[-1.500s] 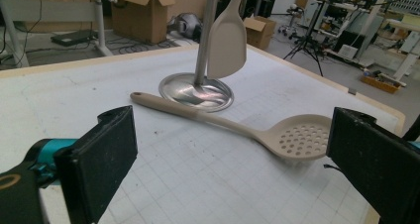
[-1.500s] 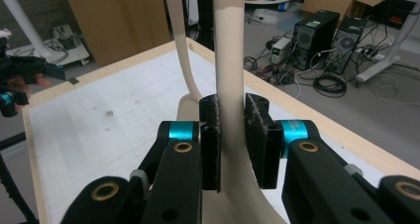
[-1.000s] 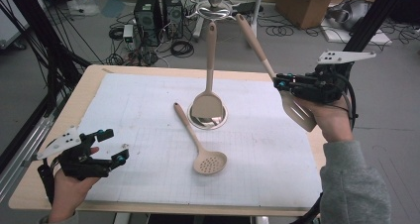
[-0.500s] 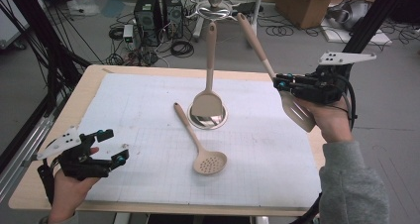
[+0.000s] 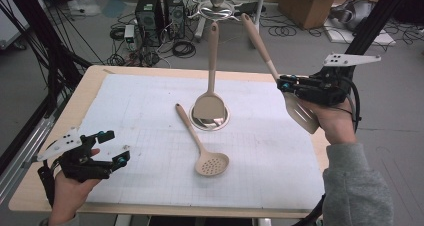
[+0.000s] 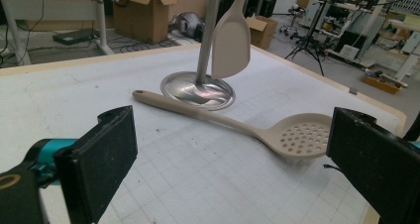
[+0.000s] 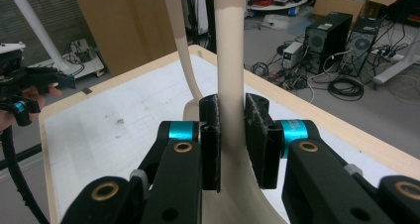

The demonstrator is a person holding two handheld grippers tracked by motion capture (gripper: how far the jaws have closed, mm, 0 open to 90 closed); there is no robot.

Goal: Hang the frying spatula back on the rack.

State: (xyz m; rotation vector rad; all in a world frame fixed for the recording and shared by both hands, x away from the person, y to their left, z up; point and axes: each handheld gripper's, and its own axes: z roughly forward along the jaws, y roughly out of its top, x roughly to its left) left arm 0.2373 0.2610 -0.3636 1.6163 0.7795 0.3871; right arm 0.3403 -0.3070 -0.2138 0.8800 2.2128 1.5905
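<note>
The spatula [image 5: 299,113] was up off the table, pinched at its neck by the right gripper [image 5: 292,85]; in the right gripper view the two black pads [image 7: 210,135] pressed on either side of the pale handle [image 7: 231,60], so the hold looked firm; its slotted blade hung low by the person's hand and its handle slanted up toward the rack [image 5: 216,6], the tip near the metal top but, as far as I could tell, not yet hooked on it.

The rack was my marker: a steel post on a round base [image 5: 212,117] in the middle of the white mat [image 5: 125,106]; one turner [image 5: 210,81] already hung from the top of it, its flat head just over the base; I judged that piece done.

The skimmer [image 5: 202,146] lay flat on the mat, just in front of the base, handle end near the base rim and perforated bowl pointing away toward the person's side; nobody was touching it.

The left gripper [image 5: 111,148] hovered low, well to the left of the rack and nearer the person; its jaws stood spread wide with nothing between them, and in the left gripper view the skimmer [image 6: 277,132] lay ahead of them.

So I would have put the job at about a third through: one utensil hung, one in the air to be hung, one waiting on the mat.
</note>
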